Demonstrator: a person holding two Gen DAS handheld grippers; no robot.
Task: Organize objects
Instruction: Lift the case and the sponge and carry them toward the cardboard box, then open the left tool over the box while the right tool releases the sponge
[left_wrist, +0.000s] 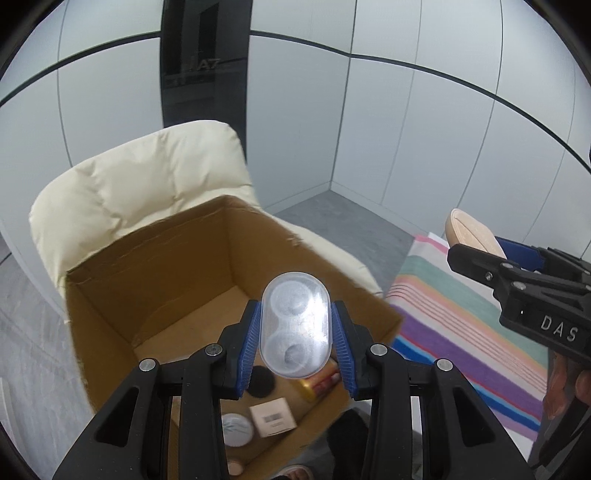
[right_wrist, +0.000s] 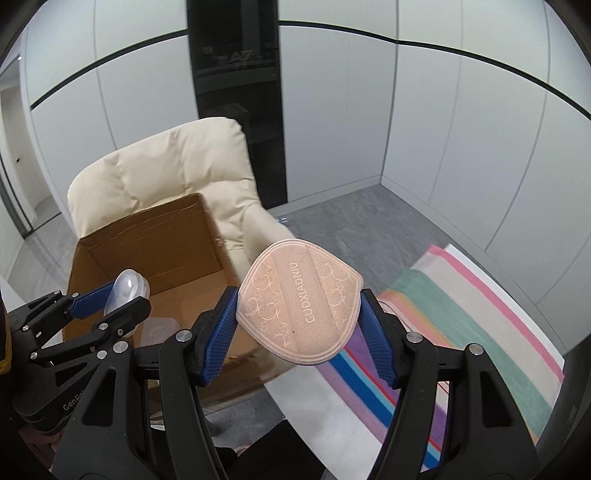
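Left gripper (left_wrist: 294, 345): jaws clenched on a clear oval case (left_wrist: 294, 325), held in the air above the open cardboard box (left_wrist: 155, 280)
Right gripper (right_wrist: 299, 334): jaws clamped on a peach embossed pouch (right_wrist: 299, 306) lettered GUOXIAONIU, held up between the box and the striped cloth (right_wrist: 461, 317)
Box contents: a gold tube (left_wrist: 319, 380), a black round item (left_wrist: 261, 382), a small barcoded carton (left_wrist: 273, 416) and a white round tin (left_wrist: 236, 428) lie on the box floor
Progress: several items appear packed already; the case and the pouch are not yet in, so at least two drops remain
Left wrist view only: the contents on the box floor, hidden in the other view by the near wall
Right wrist view only: the pouch's lettering, and a pale lidded shape (right_wrist: 160, 328) low in the box, possibly another container
Setting: the box stands in front of a cream armchair (right_wrist: 177, 173)
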